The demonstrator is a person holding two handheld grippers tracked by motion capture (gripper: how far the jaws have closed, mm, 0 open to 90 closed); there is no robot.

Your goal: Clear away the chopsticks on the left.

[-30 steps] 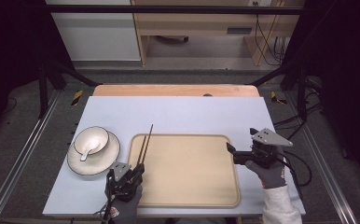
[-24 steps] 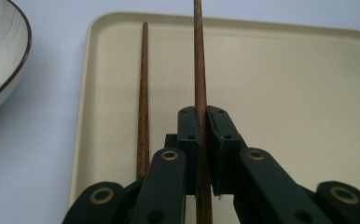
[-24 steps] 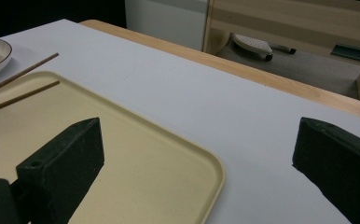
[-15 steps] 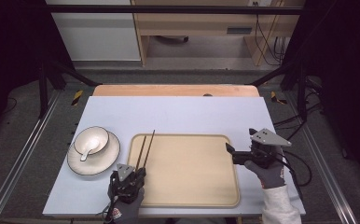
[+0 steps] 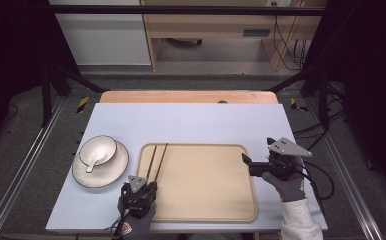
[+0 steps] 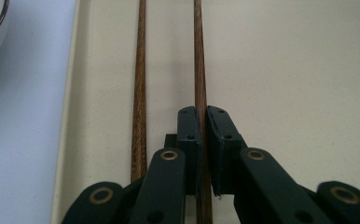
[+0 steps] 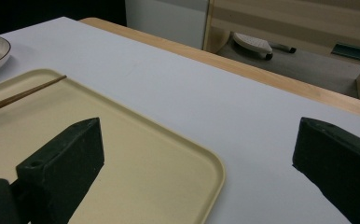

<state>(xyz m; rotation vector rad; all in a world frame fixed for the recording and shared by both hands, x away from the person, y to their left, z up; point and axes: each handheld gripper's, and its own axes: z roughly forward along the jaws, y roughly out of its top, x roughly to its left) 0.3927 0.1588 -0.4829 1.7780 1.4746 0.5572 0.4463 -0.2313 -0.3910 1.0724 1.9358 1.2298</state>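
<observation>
left gripper (image 6: 201, 116): clamped on one chopstick (image 6: 198, 56)
second chopstick (image 6: 141, 84): free, just beside it on tray (image 5: 206, 200)
right gripper (image 7: 197, 154): jaws wide apart, straddling tray corner, nothing gripped

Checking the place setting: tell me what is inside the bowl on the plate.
A white spoon lies in the bowl, its handle reaching over the rim toward the plate. The bowl's bottom under the spoon's head is covered, and I see nothing else inside.

chopsticks (image 5: 156, 161) | two, brown wood | side by side | tray's (image 5: 216, 216) left edge
</observation>
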